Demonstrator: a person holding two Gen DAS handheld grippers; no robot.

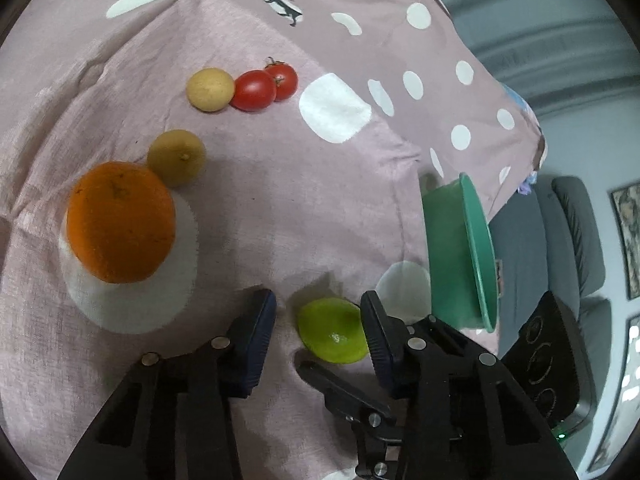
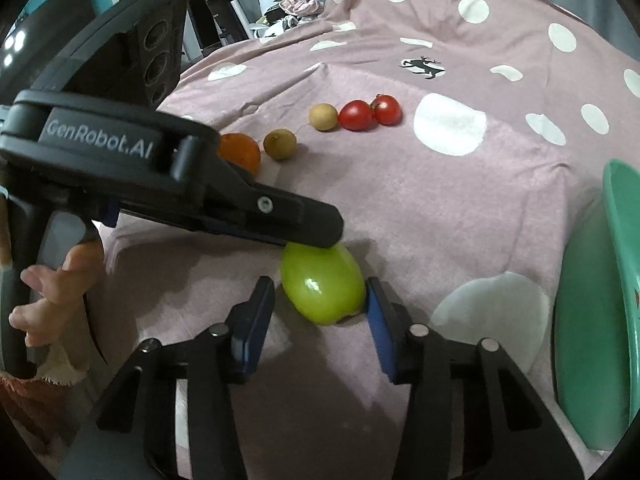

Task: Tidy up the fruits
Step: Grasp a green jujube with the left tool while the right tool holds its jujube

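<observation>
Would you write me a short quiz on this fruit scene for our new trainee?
1. True or false: the two tomatoes touch each other.
2. Which fruit lies between the fingers of the right tool? A: orange. B: green fruit. C: banana.
3. How many fruits in all lie on the cloth?

Key: 1 true; 2 B; 3 six.
</observation>
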